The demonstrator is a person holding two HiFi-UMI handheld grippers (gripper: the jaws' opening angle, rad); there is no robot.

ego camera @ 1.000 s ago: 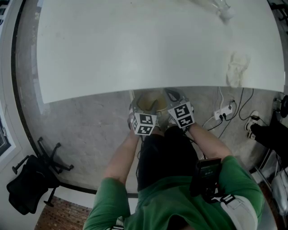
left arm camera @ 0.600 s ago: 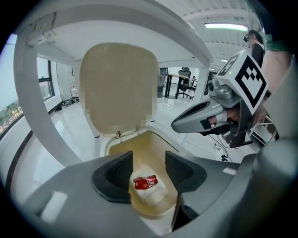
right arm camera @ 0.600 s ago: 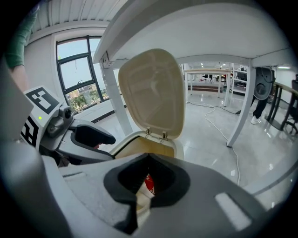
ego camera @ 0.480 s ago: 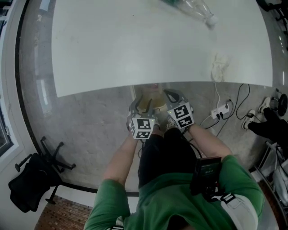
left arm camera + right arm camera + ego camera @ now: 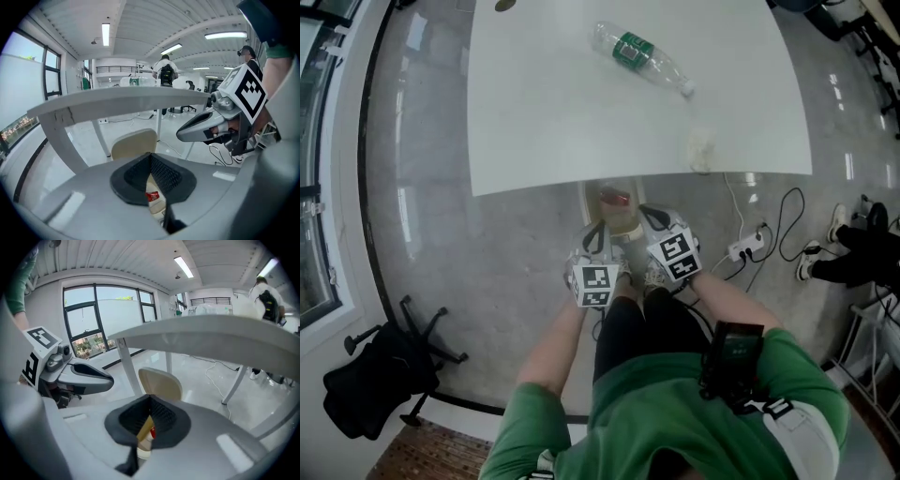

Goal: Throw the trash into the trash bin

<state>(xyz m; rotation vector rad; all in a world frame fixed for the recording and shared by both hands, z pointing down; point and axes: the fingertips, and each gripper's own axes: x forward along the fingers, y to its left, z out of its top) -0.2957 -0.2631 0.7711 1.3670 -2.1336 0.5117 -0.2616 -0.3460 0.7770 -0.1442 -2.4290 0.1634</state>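
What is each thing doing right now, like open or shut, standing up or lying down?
Left gripper: just closed, now shut, nothing in it.
Right gripper: shut, nothing in it.
Trash bin: open, on the floor at the edge of the table.
Red trash: already inside the bin.
Bottle: lying on its side on the table.
Crumpled paper: resting near the table's front edge.

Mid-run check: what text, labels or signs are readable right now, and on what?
Nothing can be read.
Bottle on the table, green label: print too small.
Red item in the trash bin: white print, blurred.
Marker cubes: black-and-white square codes only, no words.
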